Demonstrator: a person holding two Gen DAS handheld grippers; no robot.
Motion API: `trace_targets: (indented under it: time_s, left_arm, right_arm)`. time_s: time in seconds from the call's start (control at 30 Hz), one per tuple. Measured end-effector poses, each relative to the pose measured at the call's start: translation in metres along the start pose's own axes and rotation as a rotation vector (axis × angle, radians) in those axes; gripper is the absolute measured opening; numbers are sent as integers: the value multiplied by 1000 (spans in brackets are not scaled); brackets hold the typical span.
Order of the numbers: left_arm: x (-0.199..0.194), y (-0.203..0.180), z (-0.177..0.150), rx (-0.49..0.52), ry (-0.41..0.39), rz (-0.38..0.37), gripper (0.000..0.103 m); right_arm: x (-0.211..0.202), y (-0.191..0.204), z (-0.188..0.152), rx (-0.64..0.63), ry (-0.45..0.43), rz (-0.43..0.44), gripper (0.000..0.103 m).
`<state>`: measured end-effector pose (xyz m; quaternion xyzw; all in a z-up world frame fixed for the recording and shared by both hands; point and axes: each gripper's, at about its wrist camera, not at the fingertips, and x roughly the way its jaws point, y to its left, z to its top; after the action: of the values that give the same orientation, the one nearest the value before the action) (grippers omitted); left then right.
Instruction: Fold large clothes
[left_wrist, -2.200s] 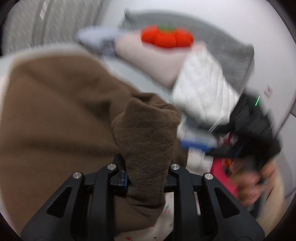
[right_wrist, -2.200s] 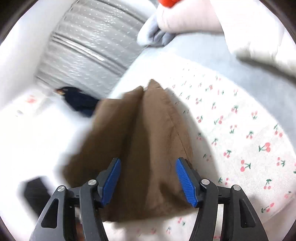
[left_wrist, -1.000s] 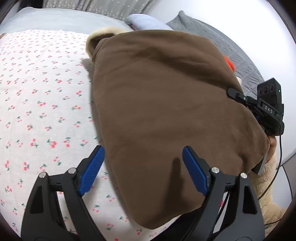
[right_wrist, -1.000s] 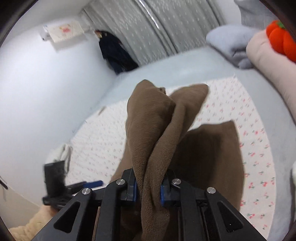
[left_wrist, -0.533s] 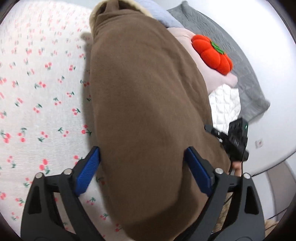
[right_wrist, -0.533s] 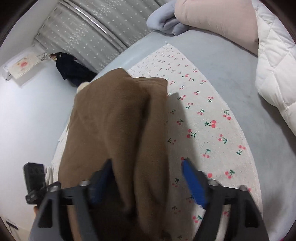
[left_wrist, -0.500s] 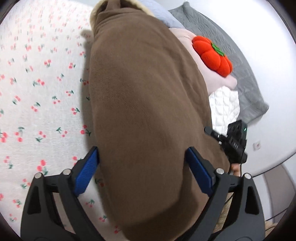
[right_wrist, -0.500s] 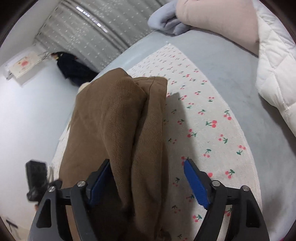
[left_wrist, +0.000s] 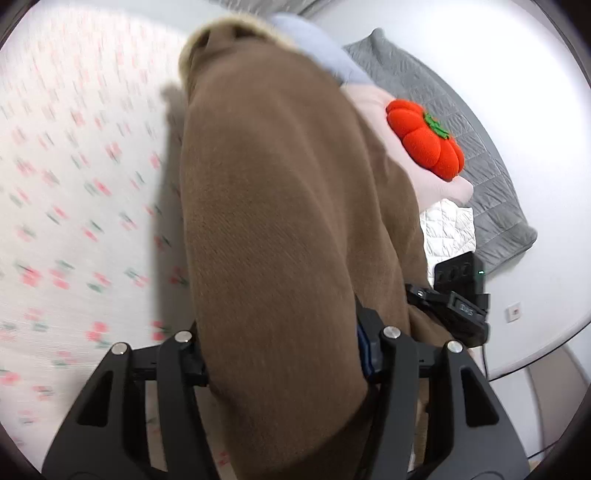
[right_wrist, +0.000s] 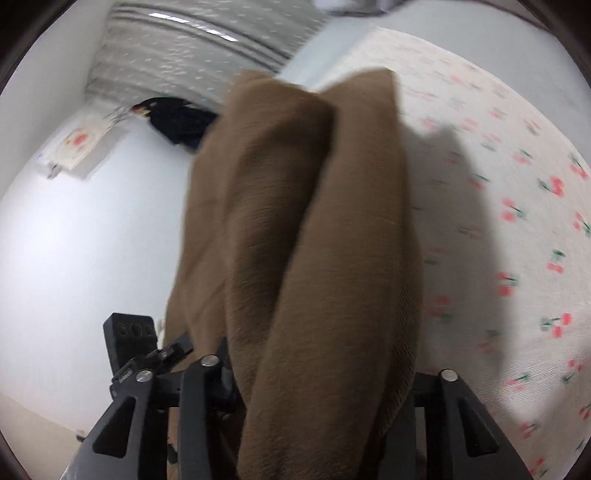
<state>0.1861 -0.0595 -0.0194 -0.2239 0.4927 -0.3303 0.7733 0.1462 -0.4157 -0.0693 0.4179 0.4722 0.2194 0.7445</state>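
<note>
Brown garment (left_wrist: 280, 236): thick folded bundle filling the centre of both views, running from the bottom edge up toward the top centre; a pale fleecy lining shows at its far end in the upper centre of the left view.
Hidden parts: the fabric covers the inner faces and tips of both tools; its lower end is cut off by the bottom edge of each frame. The sheet pattern is blurred in both views.
Left gripper (left_wrist: 284, 354): fingers pressed against the two sides of the bundle at lower centre, pinching it; only a sliver of blue pad shows on the right finger.
Right gripper (right_wrist: 317, 373): fingers clamped on two rounded folds at lower centre; the pads cannot be seen. It also shows as a dark block at the right edge of the left view.
Cherry-print sheet (left_wrist: 74, 192): bare surface across the left half of the left view and the right half of the right view.
Bedding pile: orange pumpkin cushion (left_wrist: 424, 138) on a pink pillow (left_wrist: 439, 188), upper right, just beside the garment's right edge; grey quilt (left_wrist: 480, 147) behind them.
Room edge: white wall (right_wrist: 85, 229) and grey curtain (right_wrist: 199, 44), left and top of the right view.
</note>
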Motion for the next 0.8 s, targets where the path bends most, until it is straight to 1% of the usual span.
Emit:
trace_targets:
  time_s: [0.07,0.1,0.13,0.17,0.2,0.23,0.27,0.3,0.33,0.37,0.4,0.47,0.5,0.53,0.6,0.63,0.67,0.7,0.73,0.77,0.8]
  left_arm:
    - [-24,7,1,-12,-11,4,57]
    - [-37,12,0,-15,-18,14,57]
    - [-55,18,-4,-12,-28,34,58]
    - [-64,25,-6,-11,-31,51,59]
    - [-70,35,-8,-14,-25,75,60]
    - [-71,47,-10,-26,-8,96,64]
    - [-68,62,-13,-55,24,124,70]
    - [-63,80,-16,-92,59,160,74]
    - [-55,97,-20,-122,88,208,81]
    - [-51,105,-25,-128,88,231,85]
    - [-57,106,-30,-111,37,219,86]
    - [-65,94,-31,-57,-2,251,86]
    - [-70,85,-30,-28,-22,295,86]
    - [-76,74,-28,9,-56,346,86]
    - [-86,60,-28,59,-106,384,86]
    - [-91,52,-29,87,-135,397,86]
    - [-96,47,-30,112,-158,402,86]
    - [-98,39,-33,141,-182,402,86]
    - [-99,35,-35,158,-195,400,86]
    - [-98,30,-37,177,-209,396,86]
    - [-95,25,-38,196,-218,389,86]
  right_arm:
    - [6,28,-8,-68,14,11,39]
    - [10,35,-10,-84,21,18,39]
    - [17,45,-13,-105,32,32,39]
    - [27,58,-18,-133,48,51,39]
    - [37,66,-21,-151,65,61,39]
    - [45,70,-24,-163,83,64,39]
    - [62,72,-27,-169,121,60,44]
    - [76,71,-30,-164,158,50,46]
    - [95,68,-33,-145,204,24,59]
    - [113,60,-39,-124,242,-38,74]
    - [118,57,-42,-122,244,-54,77]
    - [111,54,-46,-110,225,-35,77]
    - [100,56,-47,-119,206,-49,77]
    - [89,60,-48,-144,185,-75,77]
    - [69,67,-46,-193,137,-143,77]
    - [48,77,-48,-233,92,-179,77]
    - [34,83,-50,-261,59,-189,77]
    - [16,92,-54,-291,17,-180,77]
    - [2,101,-60,-307,-6,-151,77]
    - [-7,103,-62,-313,-15,-117,77]
    - [-15,108,-66,-315,-12,-61,77]
